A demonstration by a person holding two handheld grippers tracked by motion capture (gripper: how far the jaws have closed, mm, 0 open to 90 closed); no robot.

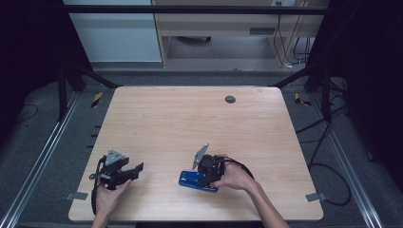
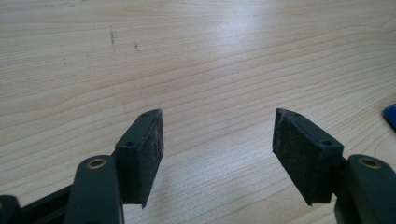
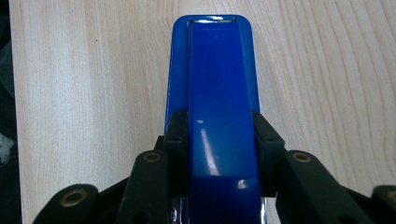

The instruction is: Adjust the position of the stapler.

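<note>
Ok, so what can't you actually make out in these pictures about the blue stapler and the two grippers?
- Blue stapler, right gripper view: its rear end is cut off by the bottom edge and covered by the right gripper; the embossed marking near its tip is too small to read.
- Stapler in the high view: partly hidden by the gripper and the hand.
- Left gripper, left gripper view: open over the bare table; the stapler is cut off by the right edge.
</note>
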